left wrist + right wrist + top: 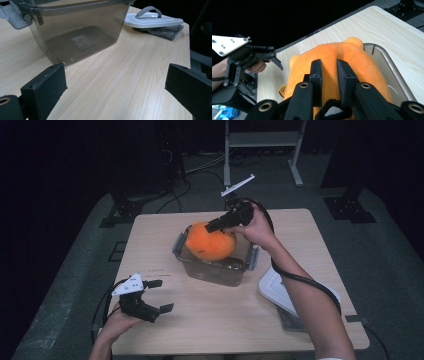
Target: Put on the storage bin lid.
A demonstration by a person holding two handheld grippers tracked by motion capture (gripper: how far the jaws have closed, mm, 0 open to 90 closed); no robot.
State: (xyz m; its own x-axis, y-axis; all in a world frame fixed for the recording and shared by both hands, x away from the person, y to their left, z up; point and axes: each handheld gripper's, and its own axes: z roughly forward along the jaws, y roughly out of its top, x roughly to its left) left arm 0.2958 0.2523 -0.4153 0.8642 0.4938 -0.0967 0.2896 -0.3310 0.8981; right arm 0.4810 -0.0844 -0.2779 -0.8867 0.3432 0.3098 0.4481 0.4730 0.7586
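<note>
Orange plush toy [210, 242] sits in the mouth of the clear plastic bin [216, 268], bulging above its rim, near the middle of the worktop [210, 320] and toward the far edge. Your right gripper [214, 225] comes in from the far right side and lies across the top of the toy. In the right gripper view its fingers [346, 75] stand narrow, pressed into the orange fabric with a fold of plush between them; you appear to be pinching the toy's top, though the exact bite is partly hidden.

Your left gripper [159, 295] rests low at the near left corner of the worktop, well apart from the bin. Its fingers [45, 85] are spread wide with nothing between them, pointing toward the bin's near wall, and the wood grain shows bare in the gap.

A white lid [276, 290] with a grey handle lies near the right edge, resting on a grey cloth [165, 32], just beside the bin and not touching it.
</note>
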